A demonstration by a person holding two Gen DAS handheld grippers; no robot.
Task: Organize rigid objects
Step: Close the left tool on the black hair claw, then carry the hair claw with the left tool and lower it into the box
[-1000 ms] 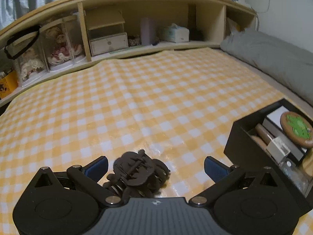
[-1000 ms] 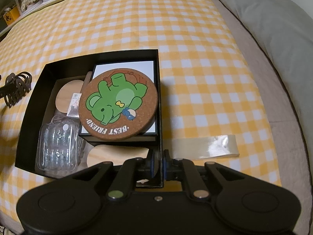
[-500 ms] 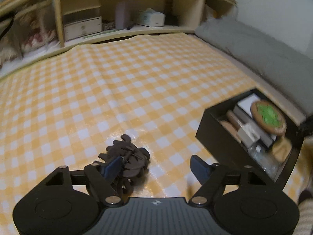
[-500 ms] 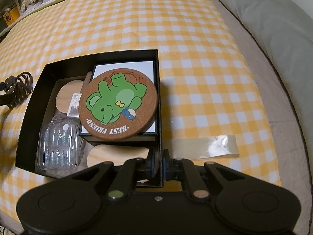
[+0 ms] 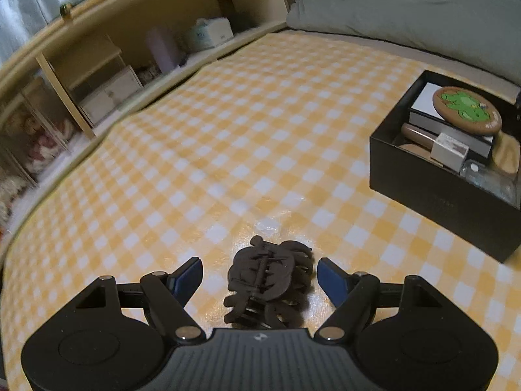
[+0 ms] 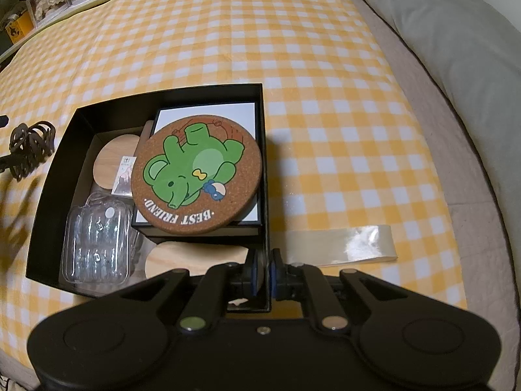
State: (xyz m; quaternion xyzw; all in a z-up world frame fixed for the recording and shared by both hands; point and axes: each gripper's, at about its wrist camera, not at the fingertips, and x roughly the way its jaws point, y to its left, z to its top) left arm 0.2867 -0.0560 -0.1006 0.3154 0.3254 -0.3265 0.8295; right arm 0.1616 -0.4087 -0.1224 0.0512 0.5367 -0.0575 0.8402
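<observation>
The left gripper stands released astride one dark brown plastic claw hair clip, long axis along its fingers; the right gripper clenches the black cardboard box's wall, near the gingham cloth's edge.

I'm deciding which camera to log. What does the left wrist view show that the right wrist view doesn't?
Only the left wrist view: the left gripper, jaws apart around the hair claw without touching it, and the headboard shelves.
Only the right wrist view: the right gripper shut on the black box wall, and a clear tape strip.
Both: claw, box, frog coaster, checked cloth.
</observation>
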